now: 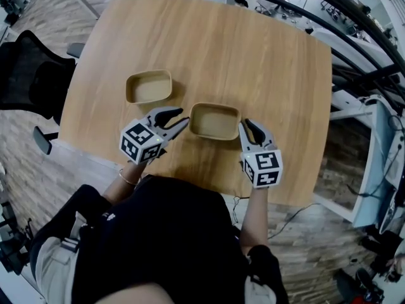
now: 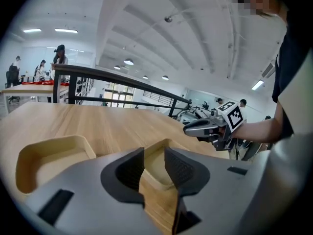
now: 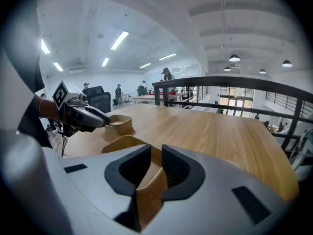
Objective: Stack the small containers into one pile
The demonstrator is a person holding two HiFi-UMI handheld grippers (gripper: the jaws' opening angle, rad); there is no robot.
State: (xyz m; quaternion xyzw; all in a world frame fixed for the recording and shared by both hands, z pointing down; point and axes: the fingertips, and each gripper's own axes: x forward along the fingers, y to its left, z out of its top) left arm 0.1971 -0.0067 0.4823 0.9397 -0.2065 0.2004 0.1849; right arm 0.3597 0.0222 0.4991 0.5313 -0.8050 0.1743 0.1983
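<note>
Two tan open containers stand apart on the wooden table (image 1: pixel 253 56): the near container (image 1: pixel 215 120) by my grippers and the far container (image 1: pixel 149 86) to its left. My left gripper (image 1: pixel 185 116) is open at the near container's left end; in the left gripper view its jaws (image 2: pixel 154 163) straddle a corner of that container (image 2: pixel 157 148) with the pads apart. My right gripper (image 1: pixel 244 126) is at the right end, and in the right gripper view its jaws (image 3: pixel 155 168) are shut on the container's wall (image 3: pixel 122 143). The far container (image 3: pixel 120 124) lies beyond the left gripper (image 3: pixel 105 123).
A black office chair (image 1: pixel 31 75) stands off the table's left edge, and a dark railing (image 1: pixel 354 24) runs behind the far right corner. The person's body is against the near table edge. Bare wood spreads beyond both containers.
</note>
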